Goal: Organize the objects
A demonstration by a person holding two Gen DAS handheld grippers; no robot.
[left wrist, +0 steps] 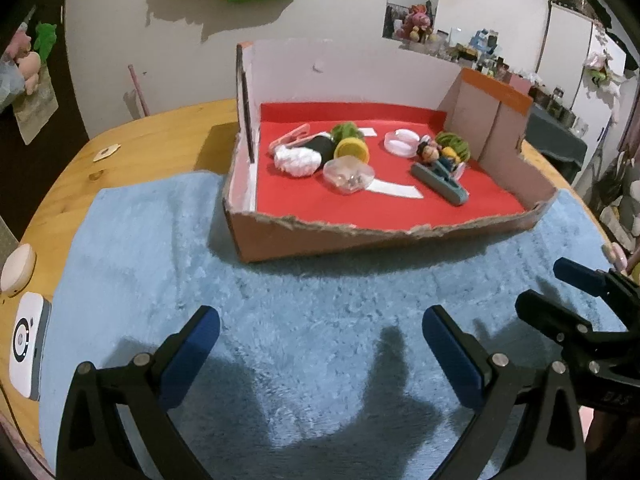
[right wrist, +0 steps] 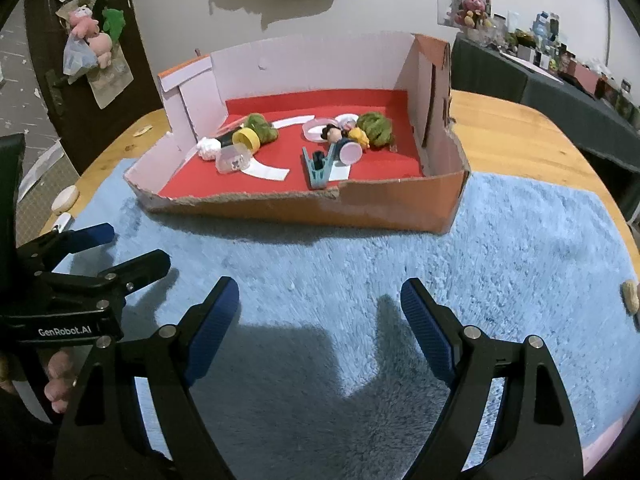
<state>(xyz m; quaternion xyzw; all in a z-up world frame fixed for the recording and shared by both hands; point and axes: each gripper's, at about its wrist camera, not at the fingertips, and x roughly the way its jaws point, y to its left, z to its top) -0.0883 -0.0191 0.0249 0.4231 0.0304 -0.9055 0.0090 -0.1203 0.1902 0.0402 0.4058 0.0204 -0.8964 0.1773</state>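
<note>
A cut-down cardboard box [left wrist: 320, 240] [right wrist: 360, 212] with a red floor stands on a blue fluffy towel [left wrist: 300, 320] [right wrist: 500, 248]. Inside lie a yellow-capped black bottle [left wrist: 340, 148] [right wrist: 246, 138], a clear capsule [left wrist: 348, 176] [right wrist: 234, 160], white fluff [left wrist: 298, 160], a teal clip [left wrist: 440, 184] [right wrist: 318, 168], small figures [left wrist: 436, 152] [right wrist: 344, 136] and green fluff [right wrist: 376, 128]. My left gripper [left wrist: 320, 340] is open and empty above the towel, in front of the box. My right gripper [right wrist: 320, 308] is open and empty beside it, and also shows in the left wrist view [left wrist: 560, 288].
The towel lies on a round wooden table [left wrist: 160, 136] [right wrist: 500, 128]. A white device [left wrist: 26, 344] and a pale round object [left wrist: 18, 266] sit at the table's left edge. A peanut-like object [right wrist: 631, 298] lies on the towel's right edge. A wall stands behind the box.
</note>
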